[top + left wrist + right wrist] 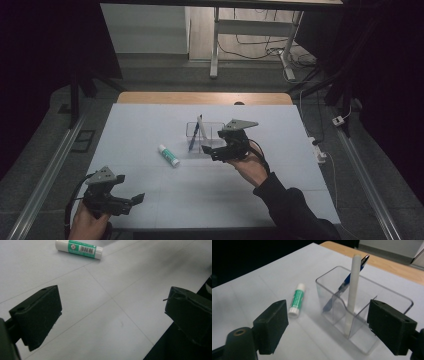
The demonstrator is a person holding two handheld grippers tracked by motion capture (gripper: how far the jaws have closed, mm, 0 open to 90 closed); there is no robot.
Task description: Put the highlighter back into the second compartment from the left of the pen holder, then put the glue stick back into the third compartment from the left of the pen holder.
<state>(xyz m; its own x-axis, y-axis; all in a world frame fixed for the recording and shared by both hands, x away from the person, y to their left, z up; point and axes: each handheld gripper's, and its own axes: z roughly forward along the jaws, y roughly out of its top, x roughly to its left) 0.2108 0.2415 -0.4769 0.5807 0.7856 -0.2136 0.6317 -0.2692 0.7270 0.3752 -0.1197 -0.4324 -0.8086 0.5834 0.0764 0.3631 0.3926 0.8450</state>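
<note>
Your right gripper (216, 152) stands open, nothing between the jaws, just beside the clear organiser (364, 315); a white stick (352, 287) and blue pen (347, 281) stand in its compartments; the glue stick (169, 155) lies left of it; your left gripper (131, 202) is open near the table's front edge.

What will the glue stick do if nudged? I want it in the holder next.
The glue stick lies on its side on the smooth table, so it would likely roll. It looks small and rigid, probably light. Its round, glossy body may slip between jaws.
</note>
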